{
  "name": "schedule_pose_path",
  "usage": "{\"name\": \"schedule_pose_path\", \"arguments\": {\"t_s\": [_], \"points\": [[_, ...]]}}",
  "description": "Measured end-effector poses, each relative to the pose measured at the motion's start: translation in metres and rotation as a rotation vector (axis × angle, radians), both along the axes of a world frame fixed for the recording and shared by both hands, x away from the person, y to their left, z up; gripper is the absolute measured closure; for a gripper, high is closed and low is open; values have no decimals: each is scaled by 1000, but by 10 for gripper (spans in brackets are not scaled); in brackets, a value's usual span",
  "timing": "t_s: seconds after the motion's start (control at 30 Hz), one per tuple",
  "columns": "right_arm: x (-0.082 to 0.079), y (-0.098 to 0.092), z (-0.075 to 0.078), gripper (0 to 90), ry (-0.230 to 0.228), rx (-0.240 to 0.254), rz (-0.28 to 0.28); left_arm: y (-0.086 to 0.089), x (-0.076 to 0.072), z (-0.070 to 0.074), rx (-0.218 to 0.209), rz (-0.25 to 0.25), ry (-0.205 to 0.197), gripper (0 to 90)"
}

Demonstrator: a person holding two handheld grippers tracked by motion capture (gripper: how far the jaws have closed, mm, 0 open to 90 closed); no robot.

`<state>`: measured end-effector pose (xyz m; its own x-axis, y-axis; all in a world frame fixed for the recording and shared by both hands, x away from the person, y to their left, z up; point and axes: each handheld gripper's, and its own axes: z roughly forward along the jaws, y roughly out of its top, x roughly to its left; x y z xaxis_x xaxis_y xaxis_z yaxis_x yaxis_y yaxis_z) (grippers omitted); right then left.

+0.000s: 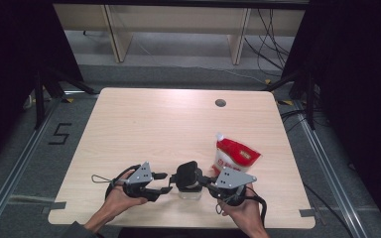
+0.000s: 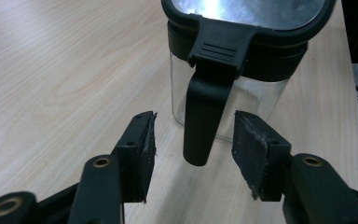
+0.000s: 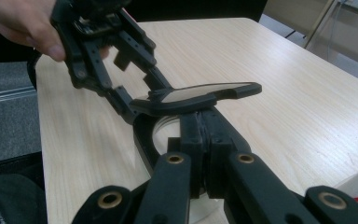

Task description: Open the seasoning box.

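My left hand-held gripper (image 2: 193,140) stands open, its pads either side of the black lid lever (image 2: 204,116), not touching it. My right hand-held gripper (image 3: 204,140) is clamped on the glass jar (image 1: 189,184) rim, near the desk (image 1: 144,124) front edge. Beyond lies a red-and-white pouch (image 1: 234,154).

Grey floor (image 1: 178,59) beyond a pale wooden table (image 1: 144,124) — light wooden furniture legs (image 1: 115,29), black curtains (image 1: 10,49).

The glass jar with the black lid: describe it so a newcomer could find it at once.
On the wooden table, look at the near edge, between the two hand-held grippers. There stands the glass jar, left of a red-and-white pouch. It alone is clear-walled, with a black lever hanging down its side.
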<state>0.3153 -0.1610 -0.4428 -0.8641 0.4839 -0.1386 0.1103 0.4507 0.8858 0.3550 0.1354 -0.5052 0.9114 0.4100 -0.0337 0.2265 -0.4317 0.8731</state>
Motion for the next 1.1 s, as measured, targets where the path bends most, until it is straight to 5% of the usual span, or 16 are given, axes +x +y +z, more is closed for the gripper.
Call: {"name": "schedule_pose_path", "arguments": {"t_s": [0.27,0.4,0.53,1.1], "points": [[1,4,4,894,-13,3,9,-3,2,-4,-28,-74,-36,623],[2,7,7,894,-19,5,12,-2,1,-4,-17,-64,-57,722],[3,11,10,893,-26,-4,25,-2,1,-3,3,-69,-77,730],[5,41,24,889,-36,11,73,-4,-6,-1,19,-34,-48,732]]}}
